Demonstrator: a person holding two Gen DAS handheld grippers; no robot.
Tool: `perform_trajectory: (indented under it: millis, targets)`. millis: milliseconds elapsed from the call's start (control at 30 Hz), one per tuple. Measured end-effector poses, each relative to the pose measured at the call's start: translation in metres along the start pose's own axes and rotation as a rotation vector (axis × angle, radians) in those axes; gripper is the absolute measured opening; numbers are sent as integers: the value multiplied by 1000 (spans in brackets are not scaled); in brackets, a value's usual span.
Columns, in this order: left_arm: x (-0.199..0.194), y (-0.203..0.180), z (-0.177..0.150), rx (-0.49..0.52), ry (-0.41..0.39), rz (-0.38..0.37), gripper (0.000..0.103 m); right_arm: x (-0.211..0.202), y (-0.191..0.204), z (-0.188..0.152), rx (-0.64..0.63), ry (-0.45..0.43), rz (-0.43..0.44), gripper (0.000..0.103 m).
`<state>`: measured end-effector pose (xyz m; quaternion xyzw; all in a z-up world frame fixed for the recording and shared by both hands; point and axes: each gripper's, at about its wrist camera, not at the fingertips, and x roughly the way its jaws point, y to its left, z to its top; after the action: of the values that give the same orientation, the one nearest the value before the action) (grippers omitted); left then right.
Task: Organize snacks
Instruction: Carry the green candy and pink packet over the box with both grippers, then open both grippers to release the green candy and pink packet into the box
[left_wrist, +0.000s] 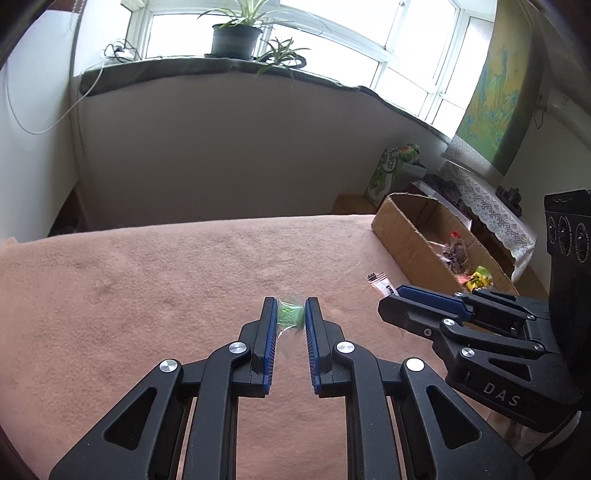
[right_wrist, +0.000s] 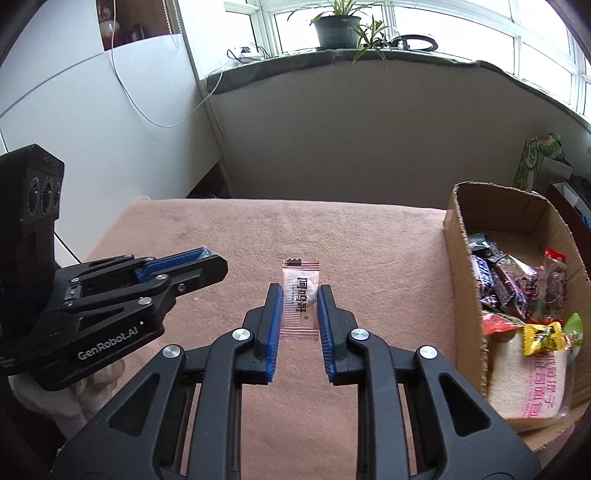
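Note:
My left gripper (left_wrist: 290, 314) is shut on a small green candy (left_wrist: 291, 314) in a clear wrapper, held above the pink blanket (left_wrist: 147, 288). My right gripper (right_wrist: 300, 299) is shut on a flat clear packet with red edges and dark print (right_wrist: 300, 291), a white lump inside it. The left wrist view shows the right gripper (left_wrist: 388, 301) at the right, with the packet's end (left_wrist: 380, 282) sticking out past it. The right wrist view shows the left gripper (right_wrist: 218, 260) at the left. A cardboard box (right_wrist: 458, 258) with several snacks stands at the right.
The box (left_wrist: 402, 236) sits off the blanket's right edge and holds chocolate bars (right_wrist: 495, 273), a yellow packet (right_wrist: 543, 338) and a wrapped bread (right_wrist: 532, 384). A grey wall runs behind the blanket. A green carton (left_wrist: 388, 173) stands beyond the box. A potted plant (left_wrist: 236, 40) is on the windowsill.

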<state>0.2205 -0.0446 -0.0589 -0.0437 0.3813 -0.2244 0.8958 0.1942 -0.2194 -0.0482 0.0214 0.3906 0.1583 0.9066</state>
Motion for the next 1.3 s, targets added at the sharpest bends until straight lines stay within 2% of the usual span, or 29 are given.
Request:
perform_trajectory:
  millis: [267,633,967,1300]
  targets:
    - [-4,-57,17,64,-40,-53,13,-63,-39,-4,37,-92,-30,20]
    - [17,-139,33,143,-52,-130,13,-118,-119,-19,103,-147,-142,20]
    - [53,-196,43,208,-18,-167,13,-127,-175,-29,163,-144,-176,20]
    - [84,-217,45,215,30,-165,14,-108,-197,-39,185,-104,-150,20]
